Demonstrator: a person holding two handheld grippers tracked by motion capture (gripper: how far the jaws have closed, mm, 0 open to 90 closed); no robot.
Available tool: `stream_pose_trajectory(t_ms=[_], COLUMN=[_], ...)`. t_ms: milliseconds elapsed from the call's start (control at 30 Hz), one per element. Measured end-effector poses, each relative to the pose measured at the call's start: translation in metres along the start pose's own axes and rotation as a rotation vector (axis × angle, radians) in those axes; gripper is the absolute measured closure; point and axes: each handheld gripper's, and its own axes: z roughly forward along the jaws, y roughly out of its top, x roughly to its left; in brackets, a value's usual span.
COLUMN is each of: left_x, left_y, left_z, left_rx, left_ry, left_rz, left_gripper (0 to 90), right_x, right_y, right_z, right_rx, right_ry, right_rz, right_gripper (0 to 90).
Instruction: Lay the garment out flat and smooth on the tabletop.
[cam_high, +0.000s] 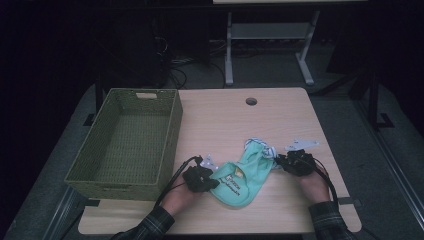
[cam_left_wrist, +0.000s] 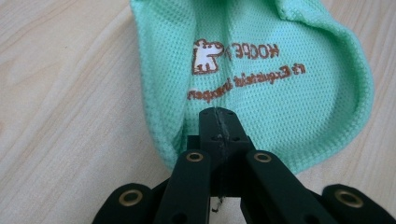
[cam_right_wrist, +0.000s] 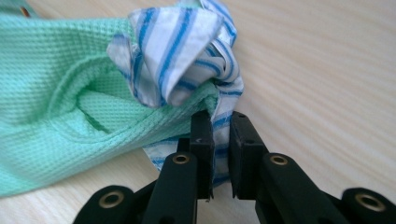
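From the high view I see the green shirt (cam_high: 239, 176) lying on the table (cam_high: 220, 115) between my two grippers, right of the woven basket (cam_high: 125, 145); my left gripper (cam_high: 200, 178) is at its lower edge, my right gripper (cam_high: 295, 162) at the collar end. It looks light, soft and floppy, so I judge it will sag and is best pinched at edges

In the left gripper view, the jaws are clamped together on the hem just below the printed logo (cam_left_wrist: 205, 57)

In the right gripper view, the jaws pinch the striped collar (cam_right_wrist: 187, 56), with cloth between them
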Motion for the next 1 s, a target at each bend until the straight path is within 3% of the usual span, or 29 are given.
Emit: stream_pose_trajectory(t_ms=[67,167,300,467,700,800,1000], left_x=[0.0,0.0,0.0,0.0,0.0,0.0,0.001], left_y=[0.0,0.0,0.0,0.0,0.0,0.0,0.0], left_z=[0.0,0.0,0.0,0.0,0.0,0.001,0.0], left_rx=[0.0,0.001,-0.001,-0.001,-0.001,-0.01,-0.005], left_ry=[-0.001,-0.001,-0.002,-0.002,-0.002,0.0,-0.004], left_rz=[-0.001,0.0,-0.002,-0.002,-0.005,-0.011,-0.009], left_gripper=[89.8,89.8,89.8,89.8,89.8,89.8,89.8], right_x=[-0.001,-0.001,-0.005,-0.012,-0.017,-0.019,-0.017], right_y=[-0.003,-0.004,-0.004,-0.001,0.012,0.025,0.043], right_z=[0.005,0.005,-0.004,-0.018,-0.027,-0.027,-0.021], right_rx=[0.032,0.032,0.008,-0.021,-0.047,-0.079,-0.078], right_ry=[0.009,0.017,0.042,0.047,0.07,0.097,0.116], right_rz=[0.012,0.013,0.037,0.064,0.088,0.079,0.051], right_gripper=[80.3,78.0,68.9,64.2,65.6,69.0,71.3])
